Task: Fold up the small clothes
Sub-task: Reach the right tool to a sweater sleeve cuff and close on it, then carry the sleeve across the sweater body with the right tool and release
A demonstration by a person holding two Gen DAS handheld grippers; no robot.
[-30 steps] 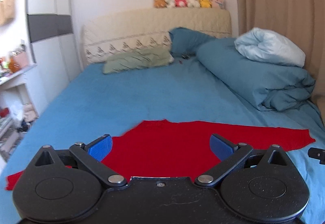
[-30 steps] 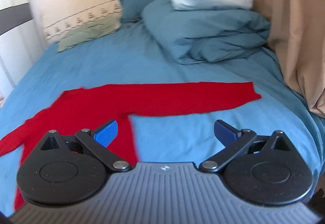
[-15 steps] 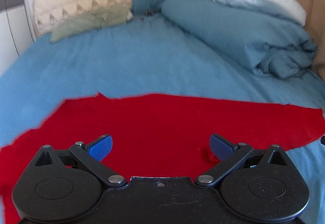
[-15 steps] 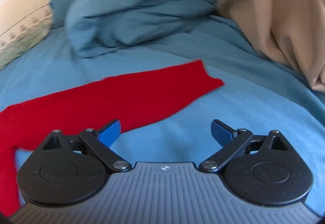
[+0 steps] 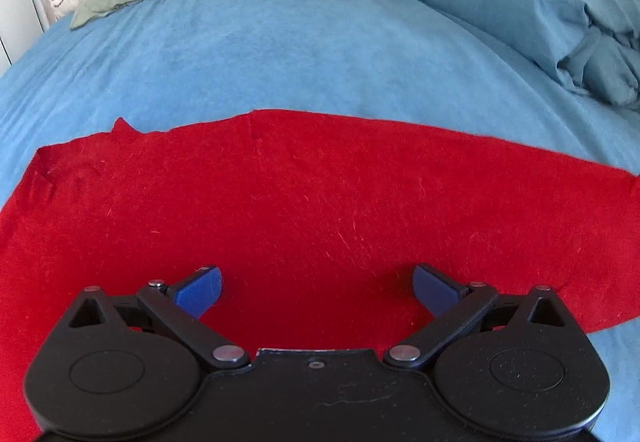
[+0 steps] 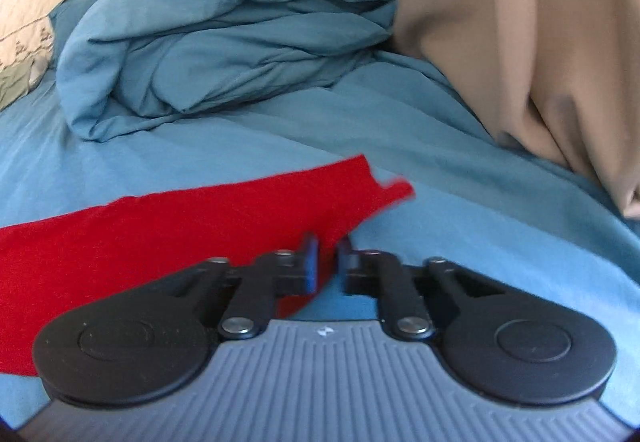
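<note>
Red top point(image 5: 320, 209) lies flat on the blue bed point(image 5: 280, 53), long axis running left to right. Right gripper point(image 6: 328, 258) is at its sleeve end, jaws nearly together on the lower edge (blur hides whether cloth is pinched). Left gripper point(image 5: 316, 282) hovers spread wide over the body. Duvet point(image 6: 224, 41) and curtain point(image 6: 520, 41) sit well beyond.

Both tongs point(image 5: 316, 284) point(image 6: 328, 260): black linkages, blue pads, silver pivot screws.
</note>
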